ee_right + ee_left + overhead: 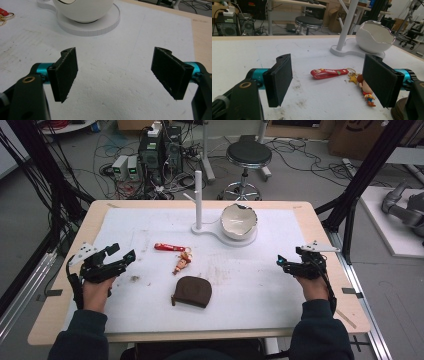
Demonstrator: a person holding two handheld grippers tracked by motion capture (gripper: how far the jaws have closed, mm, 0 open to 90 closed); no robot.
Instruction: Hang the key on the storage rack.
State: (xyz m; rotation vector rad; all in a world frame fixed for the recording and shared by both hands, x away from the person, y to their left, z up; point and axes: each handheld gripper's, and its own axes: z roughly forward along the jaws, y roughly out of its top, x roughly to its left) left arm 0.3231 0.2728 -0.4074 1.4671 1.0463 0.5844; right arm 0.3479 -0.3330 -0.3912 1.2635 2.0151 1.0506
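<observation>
A keychain with a red strap [168, 247] [329, 72] and a small doll figure [182, 263] [367, 92] lies on the white mat near its middle. A brown pouch [192, 291] [400, 111] rests in front of it. Behind stands a white stand with a post [198, 200] [347, 23] and an eggshell-shaped white bowl [238, 220] [375, 36] [82, 10] on its base. My left gripper [123, 253] [328, 83] rests open at the mat's left, pointing at the keychain from a distance. At the right, my right gripper [281, 261] [115, 75] stands open over bare mat.
The white mat [250, 285] covers a wooden table [320, 227]. Behind the table are a round stool [248, 155], computer boxes [161, 147] and loose cables on the floor. Black frame posts [367, 170] stand at both sides.
</observation>
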